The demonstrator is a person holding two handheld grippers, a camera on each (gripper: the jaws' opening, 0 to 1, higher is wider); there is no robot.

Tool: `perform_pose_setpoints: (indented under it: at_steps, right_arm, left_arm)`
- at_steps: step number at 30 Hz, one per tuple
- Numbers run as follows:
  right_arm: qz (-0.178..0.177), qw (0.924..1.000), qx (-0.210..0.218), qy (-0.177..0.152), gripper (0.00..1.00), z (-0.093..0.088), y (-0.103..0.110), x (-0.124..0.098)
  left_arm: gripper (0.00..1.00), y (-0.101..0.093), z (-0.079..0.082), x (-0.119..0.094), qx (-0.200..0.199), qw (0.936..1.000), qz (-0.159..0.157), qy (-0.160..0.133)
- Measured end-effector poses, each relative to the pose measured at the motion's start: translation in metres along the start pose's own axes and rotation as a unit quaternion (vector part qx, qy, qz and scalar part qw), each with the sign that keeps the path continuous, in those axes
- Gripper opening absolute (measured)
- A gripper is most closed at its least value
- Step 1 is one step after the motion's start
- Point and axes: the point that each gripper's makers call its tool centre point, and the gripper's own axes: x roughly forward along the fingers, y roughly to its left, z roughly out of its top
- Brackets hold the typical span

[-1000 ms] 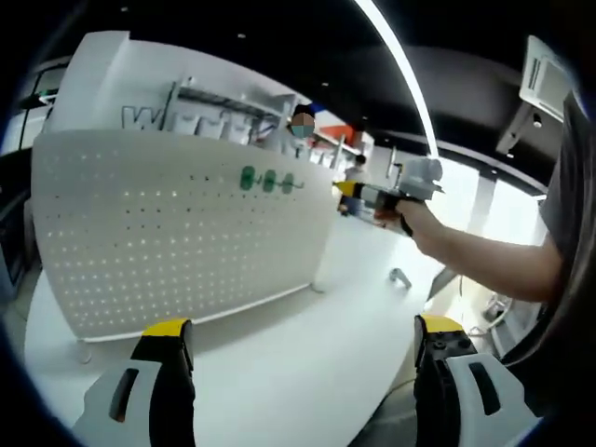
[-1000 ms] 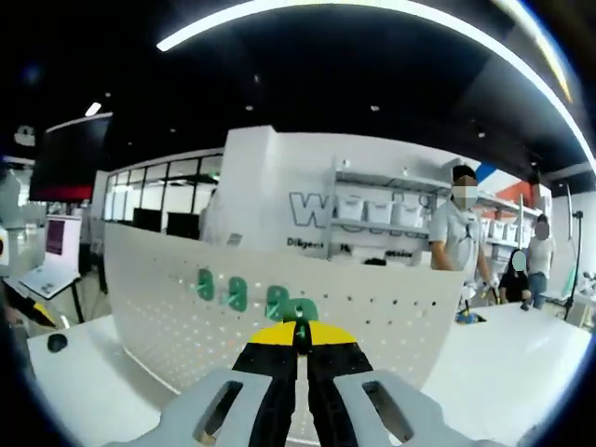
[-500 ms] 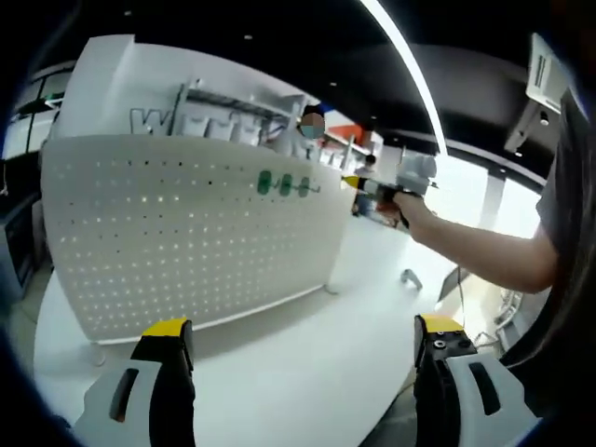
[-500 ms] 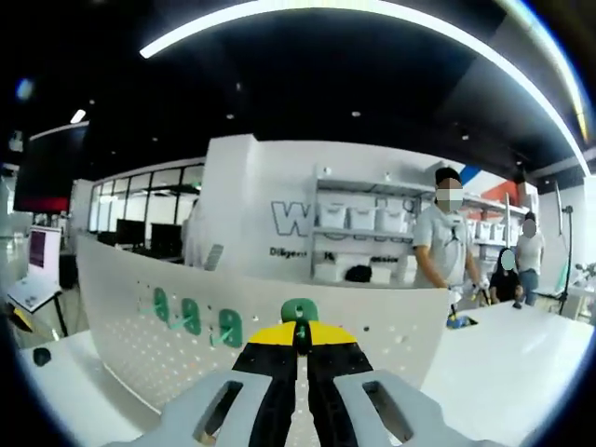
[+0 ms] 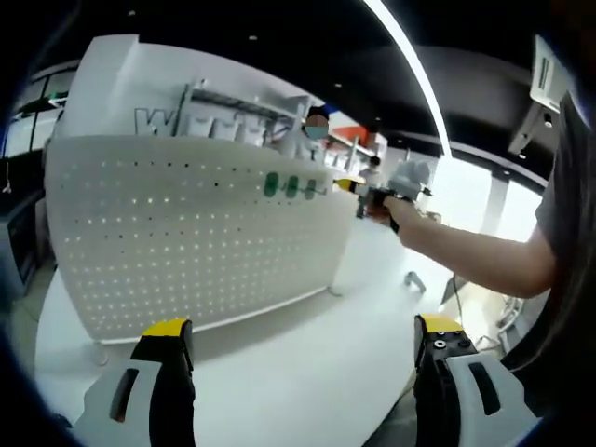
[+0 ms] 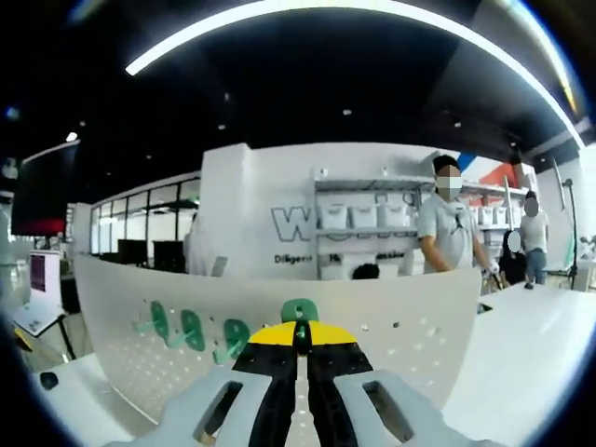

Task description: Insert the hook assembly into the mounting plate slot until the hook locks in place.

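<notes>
A white pegboard mounting plate (image 5: 186,233) stands upright on a white table (image 5: 298,363). Three green hooks (image 5: 291,186) hang in a row near its top edge, also seen as green hooks (image 6: 191,329) in the right gripper view. My right gripper (image 6: 298,337) is shut on a fourth green hook (image 6: 300,310), held close to the pegboard (image 6: 400,321) just below its top edge, to the right of the row. From the left gripper view, the right gripper (image 5: 365,194) hovers by the board's upper right corner in a person's hand. My left gripper (image 5: 303,372) is open over the table, holding nothing.
A small grey metal piece (image 5: 411,278) lies on the table to the right of the board. A person's arm (image 5: 475,256) reaches in from the right. People (image 6: 450,233) stand beyond the board by shelves with white bins.
The right gripper has carried the green hook rightward along the board, away from the three hung hooks. The left gripper's jaws have stayed open; both views have shifted slightly.
</notes>
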Motion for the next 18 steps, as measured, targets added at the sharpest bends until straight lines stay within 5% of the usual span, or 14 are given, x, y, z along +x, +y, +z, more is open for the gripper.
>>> perform_pose_setpoints:
  at_steps: [18]
  right_arm:
    - [0.005, 0.9997, 0.019, -0.013, 0.0, -0.0075, 0.0027, 0.0088]
  left_arm:
    - [1.0, 0.0036, 0.0008, 0.0057, -0.005, 1.0, 0.002, 0.0]
